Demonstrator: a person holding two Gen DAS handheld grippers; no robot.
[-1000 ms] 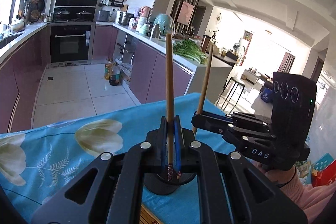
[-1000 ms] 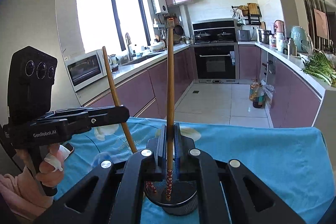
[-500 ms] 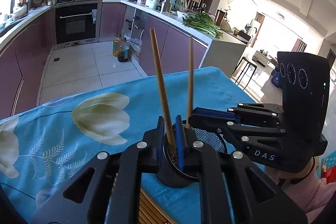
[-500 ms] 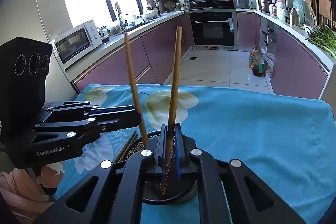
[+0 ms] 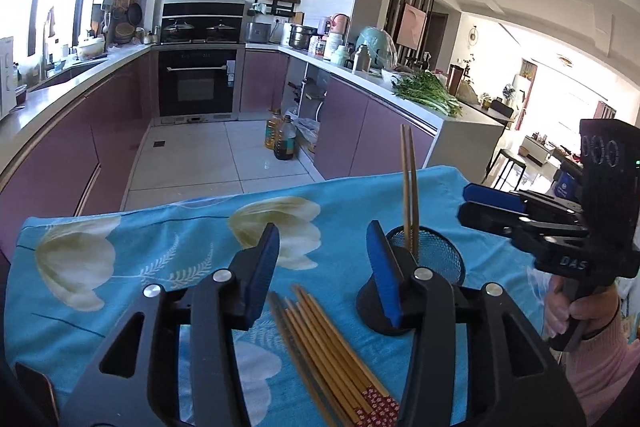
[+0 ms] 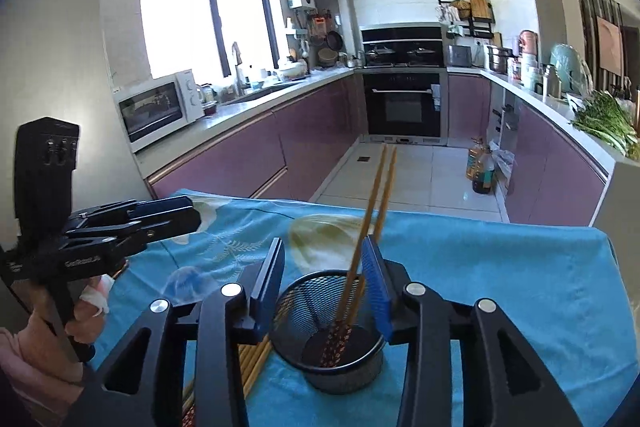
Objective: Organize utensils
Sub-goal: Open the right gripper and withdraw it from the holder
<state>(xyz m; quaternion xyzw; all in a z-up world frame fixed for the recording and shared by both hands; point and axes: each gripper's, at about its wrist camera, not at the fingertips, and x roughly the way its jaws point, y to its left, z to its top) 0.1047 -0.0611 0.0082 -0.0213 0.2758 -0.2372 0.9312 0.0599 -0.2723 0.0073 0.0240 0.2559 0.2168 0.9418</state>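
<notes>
Both tools, left (image 5: 324, 267) and right (image 6: 326, 277), just opened, jaws parted and empty, two chopsticks (image 6: 370, 227) freed and leaning upright in the mesh cup (image 6: 332, 347) at lower centre, loose chopsticks (image 5: 328, 351) flat on the table (image 5: 160, 247) beside it.

Two chopsticks (image 6: 370, 223) in holder (image 6: 332, 355)

Two chopsticks (image 5: 410, 195) upright in mesh holder (image 5: 434, 259), loose chopstick bundle (image 5: 324, 343) beside on blue cloth (image 5: 160, 239).
</notes>
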